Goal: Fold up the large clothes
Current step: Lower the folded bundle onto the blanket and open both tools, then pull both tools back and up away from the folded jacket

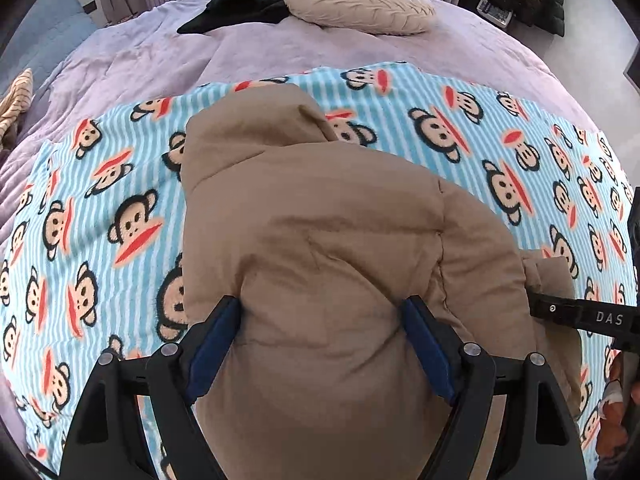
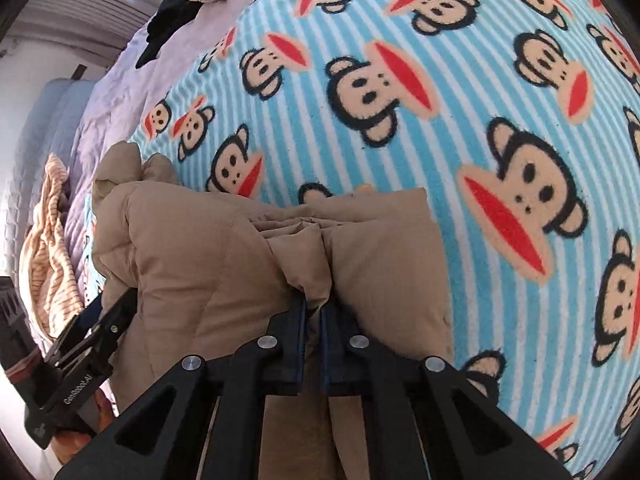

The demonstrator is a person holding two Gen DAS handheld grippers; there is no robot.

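Left wrist view: left gripper (image 1: 320, 344) spread wide astride tan puffer jacket (image 1: 320, 240), pads not pressing; jacket lies on monkey-print blanket (image 1: 100, 220), hood toward 12 o'clock. Right wrist view: right gripper (image 2: 314, 320) clenched on bunched jacket fold (image 2: 312, 272); left gripper at 8 o'clock.

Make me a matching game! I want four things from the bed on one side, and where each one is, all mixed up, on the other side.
Things:
1. puffy tan padded jacket
2. round cream pleated cushion
3. black cloth
4. blue-and-white striped monkey-print blanket

Places:
A. spread flat over the lilac bedcover
B. at the far end of the bed, beside the black cloth
C. pinched in the right gripper
D. crumpled left of the cushion

Pairs: 1-C, 2-B, 3-D, 4-A
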